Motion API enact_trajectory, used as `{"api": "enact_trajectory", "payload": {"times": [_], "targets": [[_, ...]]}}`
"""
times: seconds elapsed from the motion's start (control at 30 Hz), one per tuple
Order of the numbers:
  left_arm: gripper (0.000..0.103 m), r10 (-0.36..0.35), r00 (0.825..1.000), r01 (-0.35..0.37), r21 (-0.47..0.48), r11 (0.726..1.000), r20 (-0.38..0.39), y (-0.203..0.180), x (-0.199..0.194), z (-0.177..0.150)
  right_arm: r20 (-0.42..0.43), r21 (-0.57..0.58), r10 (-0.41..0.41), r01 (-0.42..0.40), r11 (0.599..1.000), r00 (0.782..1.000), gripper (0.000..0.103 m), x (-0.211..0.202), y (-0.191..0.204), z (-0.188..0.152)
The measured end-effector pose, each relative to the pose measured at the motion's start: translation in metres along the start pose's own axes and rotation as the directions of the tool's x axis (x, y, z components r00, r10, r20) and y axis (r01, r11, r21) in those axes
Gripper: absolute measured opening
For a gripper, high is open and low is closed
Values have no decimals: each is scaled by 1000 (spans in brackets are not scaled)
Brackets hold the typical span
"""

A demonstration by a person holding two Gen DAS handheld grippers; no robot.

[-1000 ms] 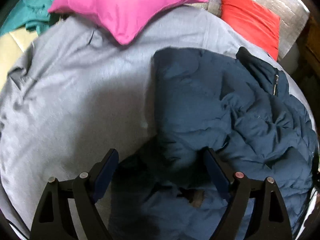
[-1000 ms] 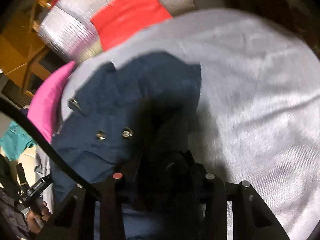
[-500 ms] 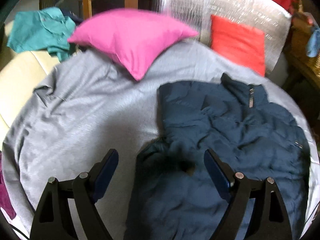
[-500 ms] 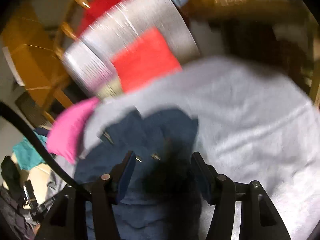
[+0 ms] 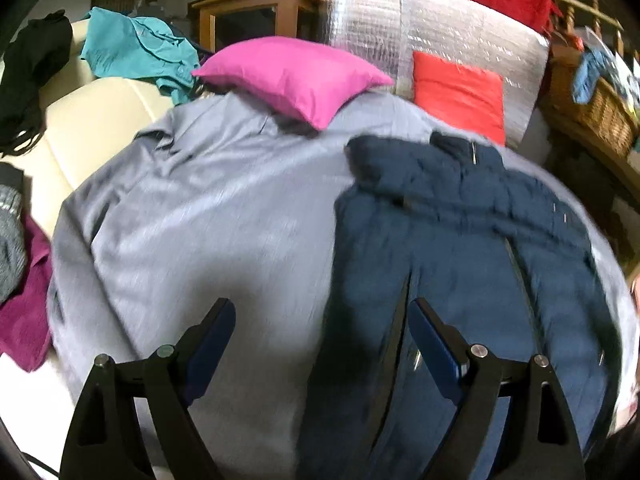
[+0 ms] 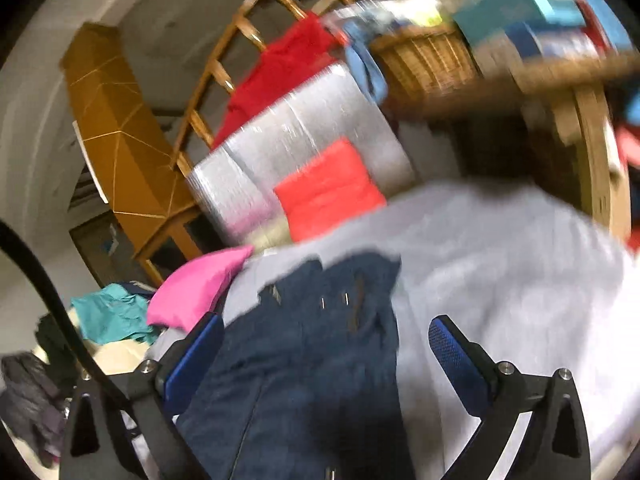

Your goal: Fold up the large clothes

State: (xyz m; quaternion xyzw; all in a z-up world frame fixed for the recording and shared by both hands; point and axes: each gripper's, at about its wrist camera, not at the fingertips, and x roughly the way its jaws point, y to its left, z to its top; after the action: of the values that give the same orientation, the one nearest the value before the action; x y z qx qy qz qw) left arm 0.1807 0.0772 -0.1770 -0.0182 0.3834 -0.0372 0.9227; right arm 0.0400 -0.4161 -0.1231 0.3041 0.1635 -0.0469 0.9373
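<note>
Jacket: the dark navy padded jacket lies spread on the grey bed cover, on the right half in the left wrist view, collar toward the far end, hem toward the near end.
Left claw: the left claw hangs above the jacket's left edge with its blue-padded fingers wide apart; nothing is pinched between them.
Right claw: the right claw has just been opening and now stands spread wide; the jacket shows in the gap between its blue pads, but they do not press on it.
Pillows: a bright pink pillow rests at the far end of the cover, a red-orange cushion to its right against a silver quilted foil panel.
Left side: a teal garment lies crumpled on cream upholstery.
Right side: a wicker basket sits on a wooden rail.
Sharpness: the right wrist view is blurred.
</note>
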Motion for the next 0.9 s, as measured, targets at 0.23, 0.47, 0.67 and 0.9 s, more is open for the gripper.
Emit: {"api": "enact_trajectory", "payload": {"times": [0.23, 0.47, 0.67, 0.9], "targets": [[88, -37, 997, 42, 83, 996, -66, -13, -10, -42, -140, 56, 4, 4, 998, 990, 103, -13, -25, -24], [88, -25, 996, 40, 183, 982, -83, -33, -8, -57, -327, 59, -14, 36, 998, 945, 103, -6, -33, -69], [88, 35, 998, -23, 240, 971, -45, -41, -9, -62, -422, -9, -76, 79, 997, 903, 87, 17, -31, -93], [88, 82, 996, -69, 281, 957, -35, -45, -9, -66, -521, -18, -183, 204, 979, 833, 73, 44, -48, -112]]}}
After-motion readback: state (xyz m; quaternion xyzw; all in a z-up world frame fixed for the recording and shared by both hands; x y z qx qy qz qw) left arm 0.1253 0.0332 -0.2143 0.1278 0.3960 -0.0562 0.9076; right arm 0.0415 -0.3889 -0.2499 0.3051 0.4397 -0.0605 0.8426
